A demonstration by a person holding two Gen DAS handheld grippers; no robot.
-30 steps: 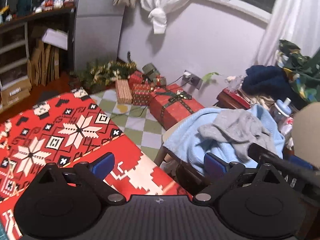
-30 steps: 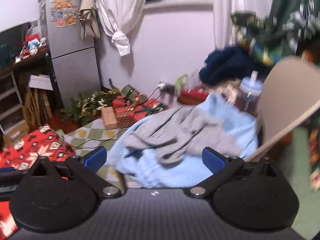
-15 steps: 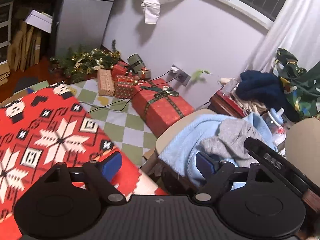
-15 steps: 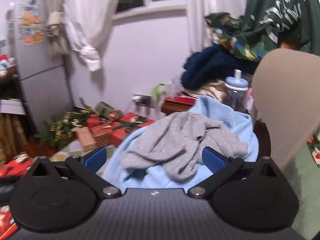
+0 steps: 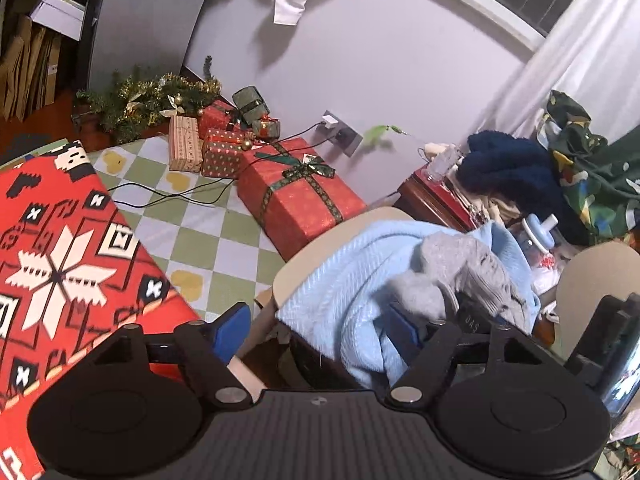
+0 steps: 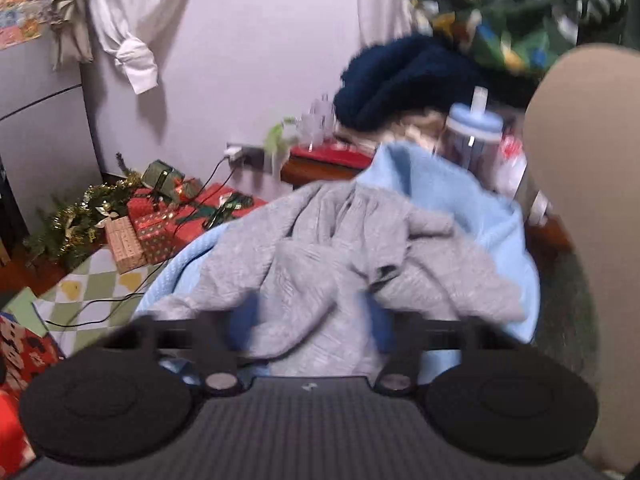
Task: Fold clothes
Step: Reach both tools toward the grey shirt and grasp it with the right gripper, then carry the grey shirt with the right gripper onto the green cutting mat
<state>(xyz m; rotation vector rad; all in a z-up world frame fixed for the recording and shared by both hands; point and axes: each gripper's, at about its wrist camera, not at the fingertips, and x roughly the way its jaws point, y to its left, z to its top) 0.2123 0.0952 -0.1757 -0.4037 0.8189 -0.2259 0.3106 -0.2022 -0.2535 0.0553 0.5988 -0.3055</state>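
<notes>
Already my right tongs were closing on the crumpled grey knit garment; they could also pinch the light-blue knitted blanket beneath. My left tongs, closing with nothing gripped, straddled that blanket's edge.

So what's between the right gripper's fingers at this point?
A fold of the grey garment, lying on the light blue blanket. The right gripper has its jaws closing around it. The right wrist view shows this, though blurred.
</notes>
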